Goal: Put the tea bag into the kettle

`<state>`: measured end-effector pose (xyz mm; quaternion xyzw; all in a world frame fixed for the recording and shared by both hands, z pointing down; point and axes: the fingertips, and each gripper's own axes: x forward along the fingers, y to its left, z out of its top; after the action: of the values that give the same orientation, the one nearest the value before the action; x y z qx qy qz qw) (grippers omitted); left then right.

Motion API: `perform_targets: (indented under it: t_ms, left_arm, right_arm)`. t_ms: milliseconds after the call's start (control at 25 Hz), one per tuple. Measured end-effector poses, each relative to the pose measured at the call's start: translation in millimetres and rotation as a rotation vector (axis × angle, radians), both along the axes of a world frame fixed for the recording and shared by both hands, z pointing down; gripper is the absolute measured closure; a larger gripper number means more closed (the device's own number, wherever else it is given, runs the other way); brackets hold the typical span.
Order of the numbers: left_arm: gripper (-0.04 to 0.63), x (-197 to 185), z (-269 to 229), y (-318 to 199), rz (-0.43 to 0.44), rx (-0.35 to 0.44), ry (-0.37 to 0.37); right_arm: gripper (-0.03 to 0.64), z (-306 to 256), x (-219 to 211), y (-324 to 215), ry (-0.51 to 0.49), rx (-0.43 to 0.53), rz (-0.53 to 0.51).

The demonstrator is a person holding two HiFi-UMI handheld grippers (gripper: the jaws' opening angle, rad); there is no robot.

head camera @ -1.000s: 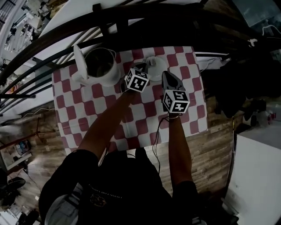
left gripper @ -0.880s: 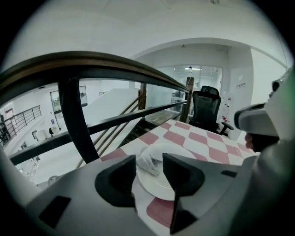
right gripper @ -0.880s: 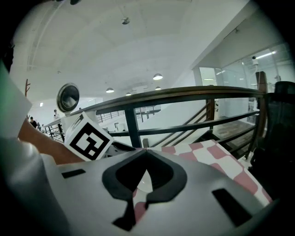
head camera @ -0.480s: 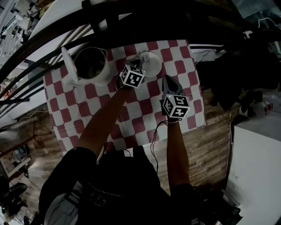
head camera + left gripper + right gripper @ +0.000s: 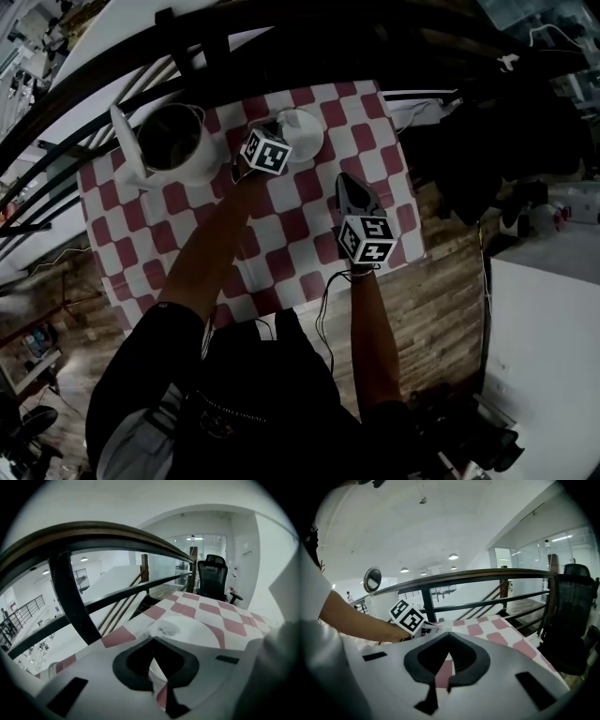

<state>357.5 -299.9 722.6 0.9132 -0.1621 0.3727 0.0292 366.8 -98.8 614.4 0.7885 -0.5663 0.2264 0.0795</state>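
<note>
Since a second back, the right gripper (image 5: 449,634) has been pulled further away from the kettle (image 5: 192,165), back toward the person, while the left gripper (image 5: 153,636) has been kept close by the kettle's right side. Biggest stuff first: a dark curved railing (image 5: 309,42) is seen running behind the kettle, and a red-and-white checked tablecloth (image 5: 291,234) is spread under it. The kettle is stood upright with its lid (image 5: 122,141) flipped open to its left, so the mouth is left uncovered. The right gripper is held well apart from the kettle, to its right and nearer the person. Its jaws are pressed together with nothing caught between them, and only cloth is seen through the gap. The left gripper's jaws are clamped together too, aimed down at a white plate (image 5: 307,141) that's set just right of the kettle. The tea bag (image 5: 165,629) is found on that plate, a small crumpled pale lump right at the left gripper's tips. Whether it's actually touched or pinched can't be told. So it's beside the kettle, not in it.
</note>
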Motion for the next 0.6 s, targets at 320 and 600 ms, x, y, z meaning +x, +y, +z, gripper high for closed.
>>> perform_targets:
  t_ms: [320,600]
  left_arm:
    - [0.589,-68,-114,57,-0.008,0.071,0.187]
    - [0.589,-134,-248,44,-0.171,0.304,0.324]
  right_arm:
    - [0.606,-41,-5,-11,-0.008,0.107,-0.023]
    - [0.606,-86,-64,-64,-0.002,0.216,-0.212]
